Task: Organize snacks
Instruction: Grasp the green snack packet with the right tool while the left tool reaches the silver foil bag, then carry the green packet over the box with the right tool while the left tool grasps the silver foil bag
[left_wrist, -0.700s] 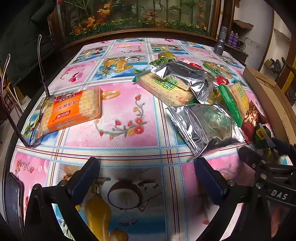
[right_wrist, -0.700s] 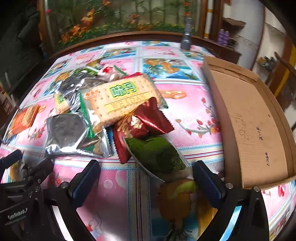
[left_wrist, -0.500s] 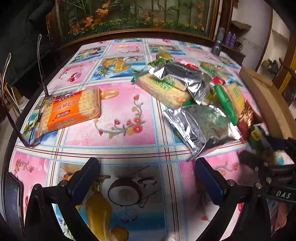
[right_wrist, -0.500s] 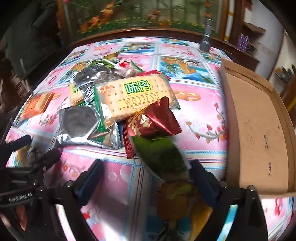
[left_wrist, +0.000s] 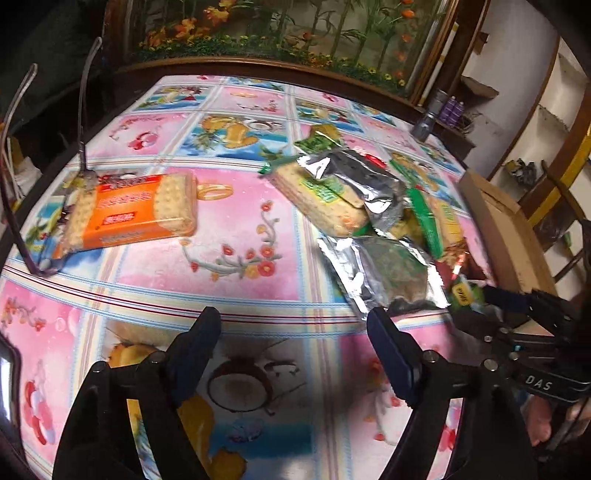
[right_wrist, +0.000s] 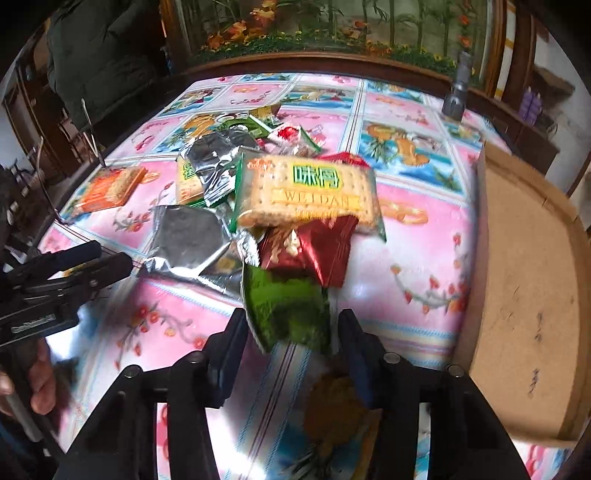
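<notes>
Looking down my right gripper (right_wrist: 291, 332), I see the green packet (right_wrist: 286, 306) lying between its two fingers; the jaws have just been narrowing around it, yet a sliver of gap shows on each side, so I can't tell whether the pads press on it. Just beyond it lies a red packet (right_wrist: 314, 251), and on that rests the pale cracker pack (right_wrist: 310, 195) with green lettering. Left of these sit crumpled silver packets (right_wrist: 188, 240). A cardboard box (right_wrist: 528, 280) stands at the right edge of the flowered tablecloth (right_wrist: 417, 243).

My left gripper (left_wrist: 293, 343) hangs spread over bare cloth, nothing between its fingers. The snack heap sits to its far right, a silver packet (left_wrist: 391, 277) nearest. An orange cracker pack (left_wrist: 129, 216) lies alone at far left, well apart from the heap.
</notes>
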